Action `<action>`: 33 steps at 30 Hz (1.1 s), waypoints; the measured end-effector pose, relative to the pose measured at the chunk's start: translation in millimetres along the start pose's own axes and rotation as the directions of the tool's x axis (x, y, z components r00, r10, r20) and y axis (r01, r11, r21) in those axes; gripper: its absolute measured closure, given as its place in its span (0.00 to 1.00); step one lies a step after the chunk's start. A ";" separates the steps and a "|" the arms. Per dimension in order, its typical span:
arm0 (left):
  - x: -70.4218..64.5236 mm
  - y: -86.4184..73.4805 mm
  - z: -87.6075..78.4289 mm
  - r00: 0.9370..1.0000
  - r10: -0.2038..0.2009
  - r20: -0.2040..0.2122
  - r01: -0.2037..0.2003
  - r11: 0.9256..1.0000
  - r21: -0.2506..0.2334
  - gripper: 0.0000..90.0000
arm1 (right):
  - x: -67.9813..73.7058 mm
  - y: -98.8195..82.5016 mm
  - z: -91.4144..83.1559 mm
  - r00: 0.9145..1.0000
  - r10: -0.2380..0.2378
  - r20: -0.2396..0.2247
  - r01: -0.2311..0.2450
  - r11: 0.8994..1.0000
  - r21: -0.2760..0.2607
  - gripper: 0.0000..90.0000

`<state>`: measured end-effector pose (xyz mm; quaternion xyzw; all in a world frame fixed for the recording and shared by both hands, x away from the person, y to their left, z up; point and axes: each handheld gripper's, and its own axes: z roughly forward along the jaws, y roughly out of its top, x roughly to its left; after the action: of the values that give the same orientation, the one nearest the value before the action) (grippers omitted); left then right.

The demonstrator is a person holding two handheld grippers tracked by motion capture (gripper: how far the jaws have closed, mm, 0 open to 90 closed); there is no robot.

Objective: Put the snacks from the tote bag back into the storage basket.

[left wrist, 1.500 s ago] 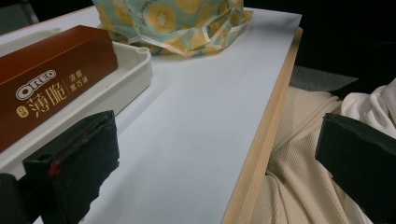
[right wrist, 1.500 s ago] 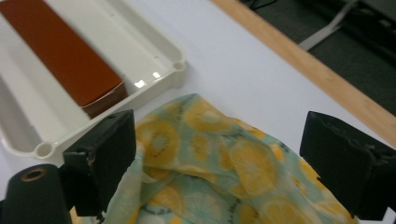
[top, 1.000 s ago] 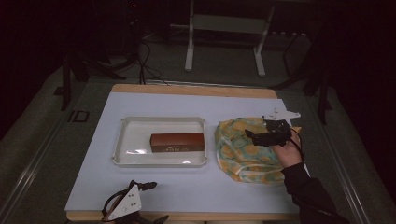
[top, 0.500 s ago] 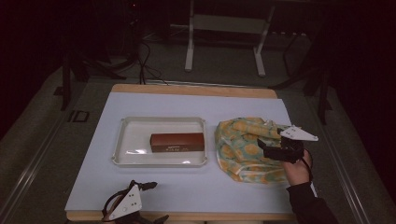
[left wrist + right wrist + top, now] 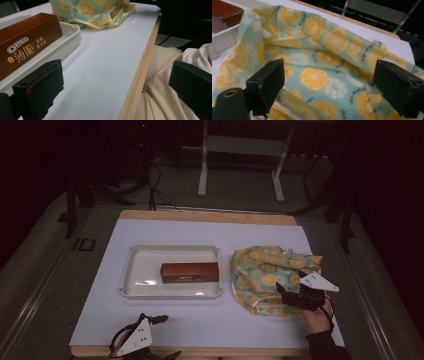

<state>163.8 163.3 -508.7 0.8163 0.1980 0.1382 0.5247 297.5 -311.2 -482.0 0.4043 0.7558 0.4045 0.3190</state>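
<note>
Right hand-held gripper (image 5: pixel 281 292) hovers released, jaws spread wide, over the near edge of the orange-print cloth (image 5: pixel 265 272). Its hand (image 5: pixel 318 314) reaches in from the counter's (image 5: pixel 200 232) near right corner.

Right gripper (image 5: pixel 327 85) jaws spread wide, poised just above the crumpled orange-slice patterned cloth (image 5: pixel 324 50), white tray (image 5: pixel 223 37) at far left, brown box (image 5: pixel 224 10) inside it

On the table (image 5: pixel 165 330) there was one white tray (image 5: pixel 135 270), one brown biscuit box (image 5: pixel 190 272) inside it, and one citrus-print cloth (image 5: pixel 260 275). Two grippers were there: left gripper (image 5: pixel 160 319) and right gripper (image 5: pixel 281 291).
</note>
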 end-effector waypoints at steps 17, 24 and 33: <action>-1.2 0.2 0.4 1.000 0.007 0.001 -0.007 1.000 0.005 0.00 | 7.9 -29.6 -22.2 0.998 0.005 0.062 -0.002 0.999 -0.042 0.12; -1.0 0.1 0.8 1.000 0.006 0.004 -0.006 1.000 0.008 0.00 | 5.5 -31.3 -23.5 0.998 0.016 0.064 -0.013 0.998 -0.061 0.12; -1.4 0.1 0.7 1.000 0.007 0.007 -0.007 1.000 0.007 0.00 | 9.1 -31.0 -23.9 1.000 0.023 0.020 -0.020 0.993 -0.117 0.12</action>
<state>162.9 162.0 -509.0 0.8194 0.1940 0.1366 0.5218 262.9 -322.5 -499.2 0.3973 0.7231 0.4471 0.3456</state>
